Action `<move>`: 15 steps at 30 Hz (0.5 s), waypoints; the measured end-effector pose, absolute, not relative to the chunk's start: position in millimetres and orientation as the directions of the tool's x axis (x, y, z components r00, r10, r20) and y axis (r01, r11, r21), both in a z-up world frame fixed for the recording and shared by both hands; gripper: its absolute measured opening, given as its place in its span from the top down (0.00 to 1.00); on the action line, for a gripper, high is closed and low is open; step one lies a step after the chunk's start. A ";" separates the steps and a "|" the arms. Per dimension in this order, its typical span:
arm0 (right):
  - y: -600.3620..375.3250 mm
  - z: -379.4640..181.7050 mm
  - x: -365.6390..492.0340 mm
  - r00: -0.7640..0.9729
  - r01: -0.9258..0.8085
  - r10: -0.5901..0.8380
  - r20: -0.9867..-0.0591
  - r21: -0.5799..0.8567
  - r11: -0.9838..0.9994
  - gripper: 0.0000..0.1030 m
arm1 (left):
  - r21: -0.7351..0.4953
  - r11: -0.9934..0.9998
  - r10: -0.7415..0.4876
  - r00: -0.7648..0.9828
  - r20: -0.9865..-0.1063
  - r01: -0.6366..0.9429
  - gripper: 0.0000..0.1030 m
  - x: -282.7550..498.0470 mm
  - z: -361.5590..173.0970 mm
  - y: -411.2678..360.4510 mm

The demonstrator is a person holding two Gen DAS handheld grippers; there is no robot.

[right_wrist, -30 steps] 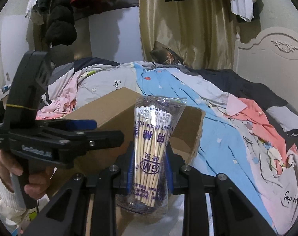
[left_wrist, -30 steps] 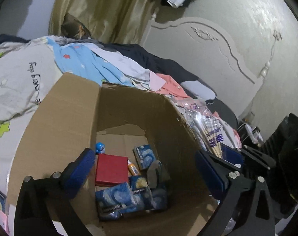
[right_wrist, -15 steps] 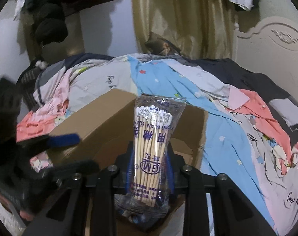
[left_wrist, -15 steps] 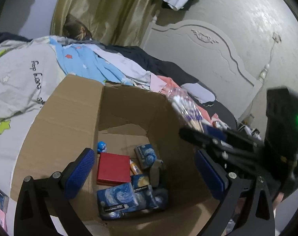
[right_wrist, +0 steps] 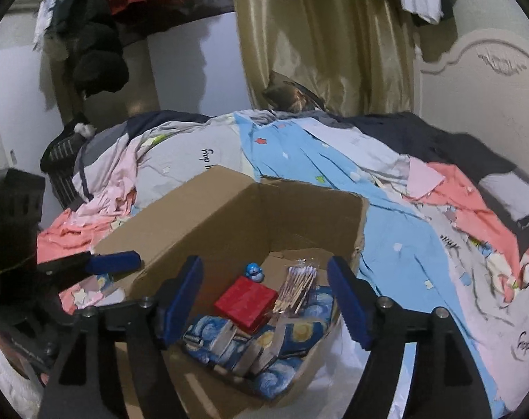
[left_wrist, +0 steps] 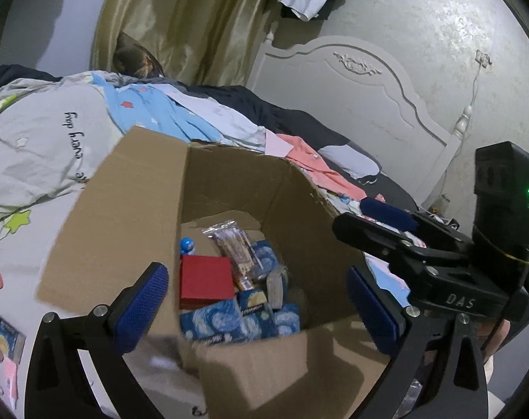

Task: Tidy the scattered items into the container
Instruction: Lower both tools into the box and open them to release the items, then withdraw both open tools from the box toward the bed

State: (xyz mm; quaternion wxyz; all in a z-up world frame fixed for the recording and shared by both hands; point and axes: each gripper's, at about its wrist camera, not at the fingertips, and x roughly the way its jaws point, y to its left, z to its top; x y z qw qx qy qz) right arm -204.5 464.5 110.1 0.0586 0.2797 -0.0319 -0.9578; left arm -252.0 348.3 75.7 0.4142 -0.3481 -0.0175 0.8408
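Right wrist view: my right hand-held gripper (right_wrist: pixel 266 300) is opening, nothing between its pads. Below it, the swab packet (right_wrist: pixel 297 288) lies in the box (right_wrist: pixel 208 209) (beside the red case (right_wrist: pixel 247 302)).

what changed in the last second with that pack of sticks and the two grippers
The right gripper let go of the pack of sticks: its jaws are opening with nothing between them, and the pack now lies in the cardboard box beside the red box. The left gripper stayed open over the box; the red box, blue packs and small blue figure kept their places.
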 end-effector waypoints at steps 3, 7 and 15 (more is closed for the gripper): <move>453.7 116.0 -189.0 -0.852 0.115 -0.133 -0.507 0.067 -0.991 0.31 | -0.297 -0.670 0.696 -0.436 -0.571 -0.681 0.00 -242.6 74.4 333.4; 434.8 119.0 -169.0 -0.855 0.156 -0.155 -0.494 0.040 -0.987 0.30 | -0.298 -0.699 0.674 -0.459 -0.578 -0.650 0.00 -233.6 72.2 310.6; 395.7 113.6 -143.0 -0.842 0.230 -0.213 -0.495 0.026 -0.973 0.29 | -0.435 -0.686 0.714 -0.426 -0.555 -0.584 0.00 -219.0 58.5 257.2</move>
